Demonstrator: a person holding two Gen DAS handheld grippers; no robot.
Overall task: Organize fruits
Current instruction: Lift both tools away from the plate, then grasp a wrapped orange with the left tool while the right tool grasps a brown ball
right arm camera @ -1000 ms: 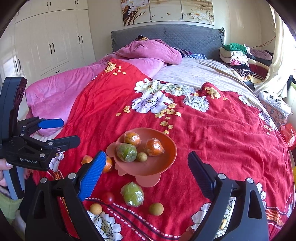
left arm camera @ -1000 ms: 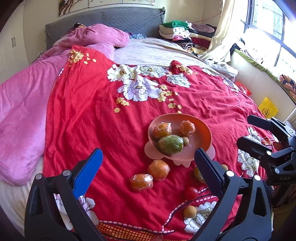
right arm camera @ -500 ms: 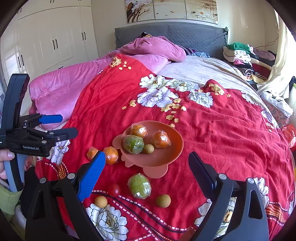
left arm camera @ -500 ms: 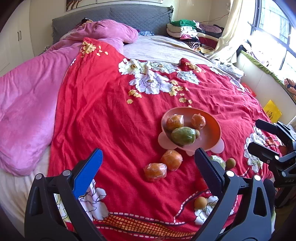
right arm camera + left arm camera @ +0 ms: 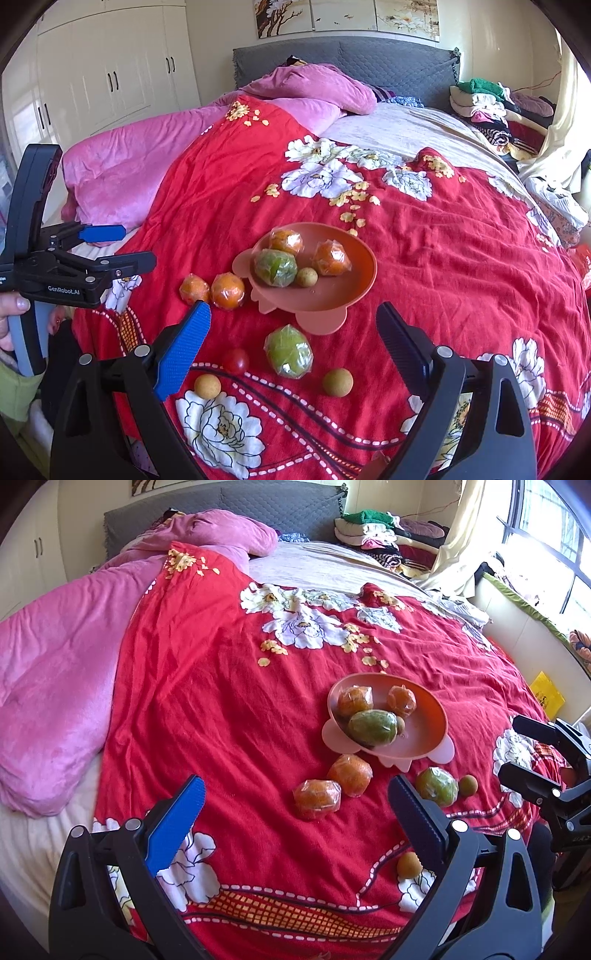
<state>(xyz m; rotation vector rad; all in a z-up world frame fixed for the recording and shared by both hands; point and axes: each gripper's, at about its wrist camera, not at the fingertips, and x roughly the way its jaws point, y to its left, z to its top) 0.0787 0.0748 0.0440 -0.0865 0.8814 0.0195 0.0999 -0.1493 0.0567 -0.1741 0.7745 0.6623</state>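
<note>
Right wrist view, room: red bedspread lies bare right of the pink bowl, well inside the bed's edges.
Fruit: four pieces in the bowl; two wrapped oranges just left of it; green wrapped fruit in front.
Right gripper: jaws wide apart, empty, above the loose fruit.
Left gripper: spread wide, empty.
Change: both cameras sit closer to the fruit than a second ago.

Both views slightly nearer the fruit bowl than before.
</note>
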